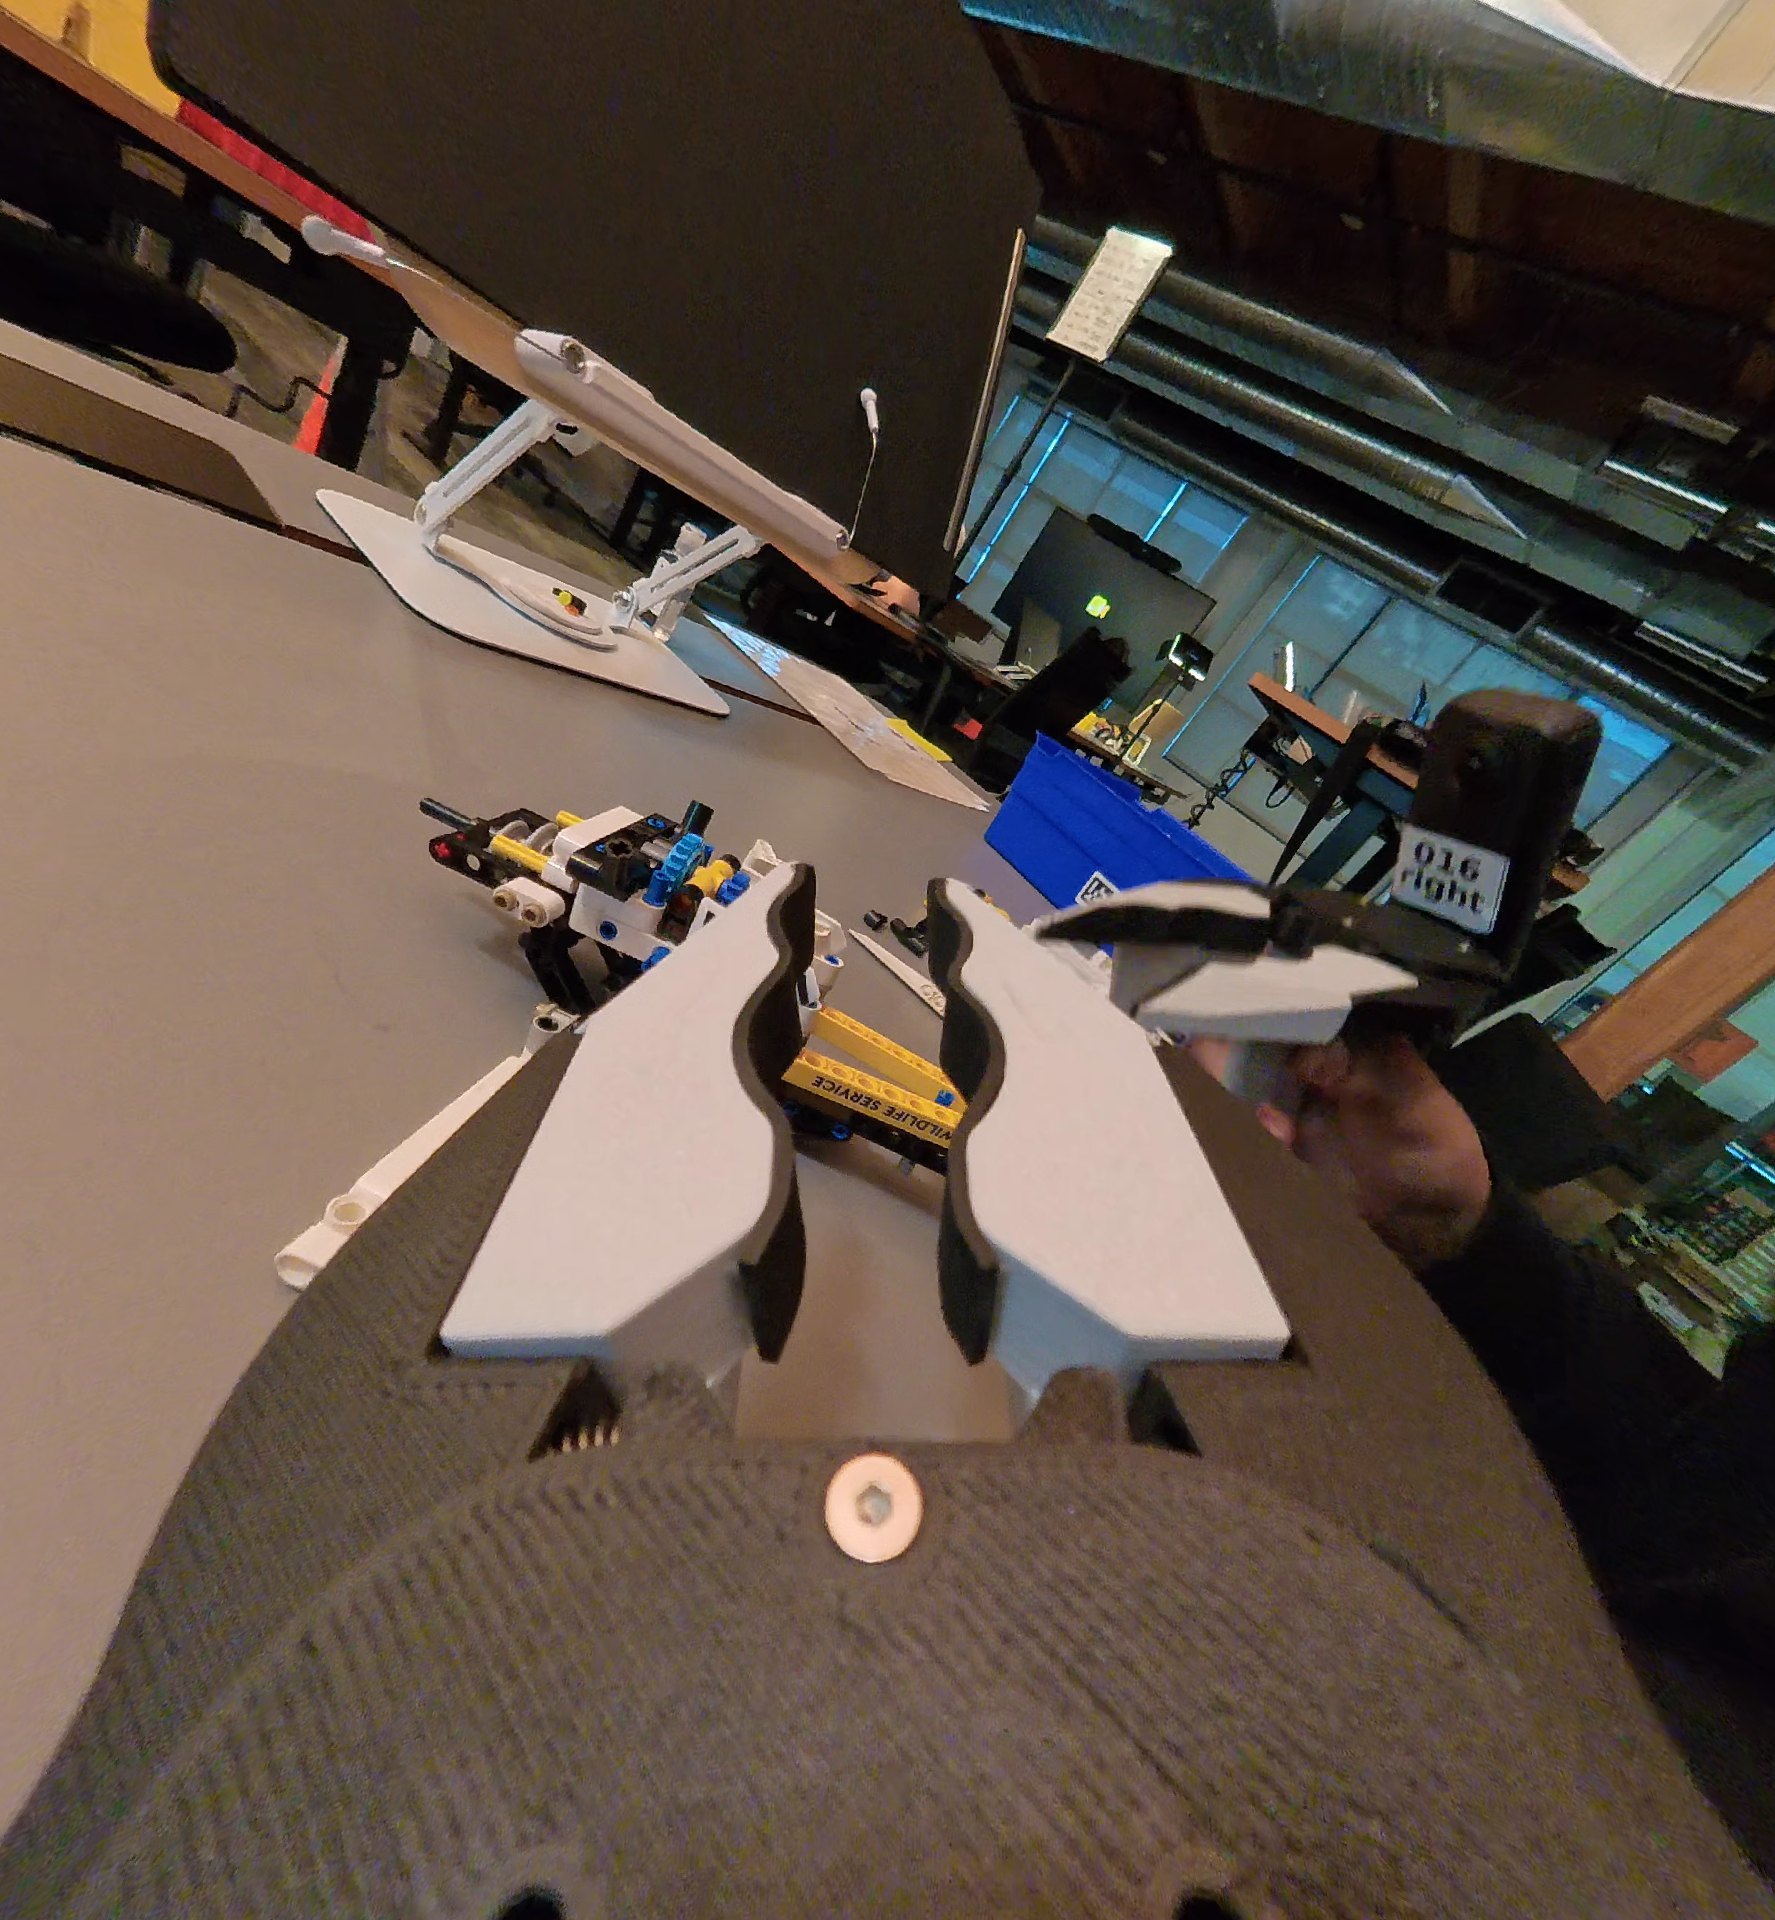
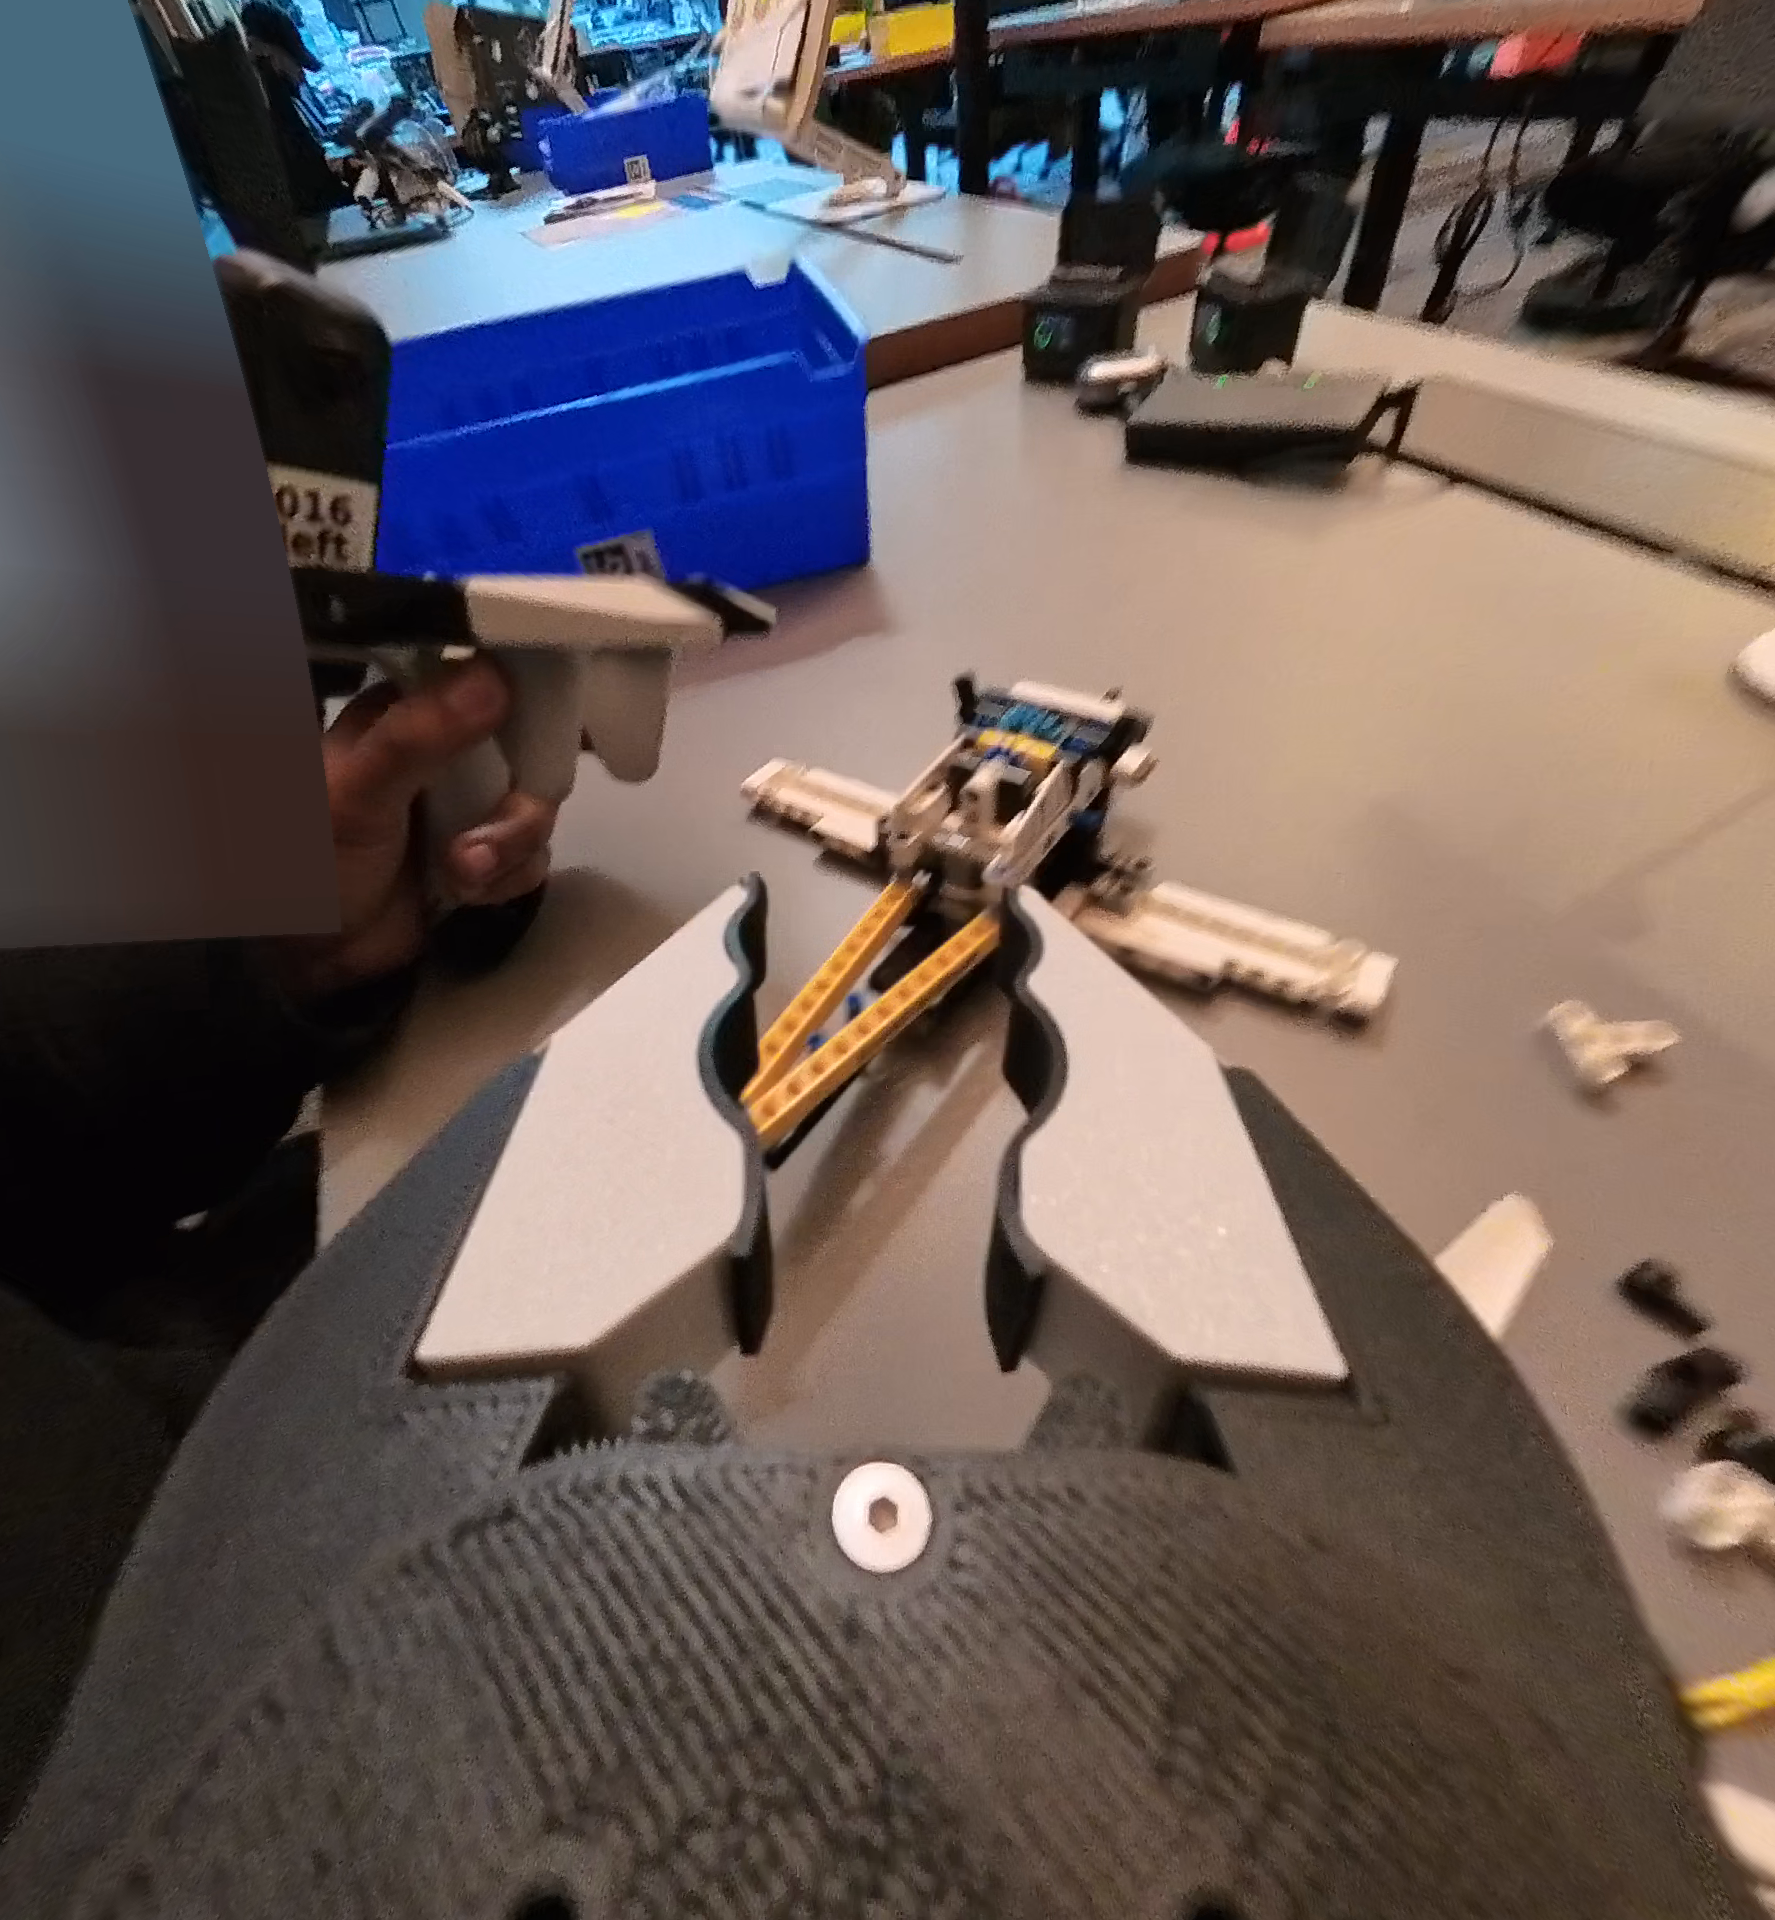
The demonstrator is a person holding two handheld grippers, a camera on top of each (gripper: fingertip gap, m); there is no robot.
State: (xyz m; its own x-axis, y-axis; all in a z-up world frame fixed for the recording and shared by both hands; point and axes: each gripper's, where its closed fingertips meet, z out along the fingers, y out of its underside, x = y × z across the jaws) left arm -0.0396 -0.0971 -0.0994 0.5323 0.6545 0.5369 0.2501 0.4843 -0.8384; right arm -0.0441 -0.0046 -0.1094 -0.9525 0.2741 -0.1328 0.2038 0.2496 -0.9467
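In the left wrist view, the left gripper is hovering above a grey table with its jaws standing a little apart and nothing pressed between the pads; two yellow beams of a brick-built model are showing through the gap, lying lower on the table rather than being clamped. The model's black, white and blue body is sitting just left of the fingertips. To the right, the right gripper is hanging in the air in a person's hand, its fingers parted with nothing between them, in front of a blue bin. A white stand is standing farther back. In the right wrist view, which is blurred, the right gripper is holding its jaws wide open over the same yellow beams, which are slanting between the fingers; whether the left pad is touching them cannot be told. The model is lying just beyond the tips, white wing pieces spreading to either side. Small loose parts are lying at the right.
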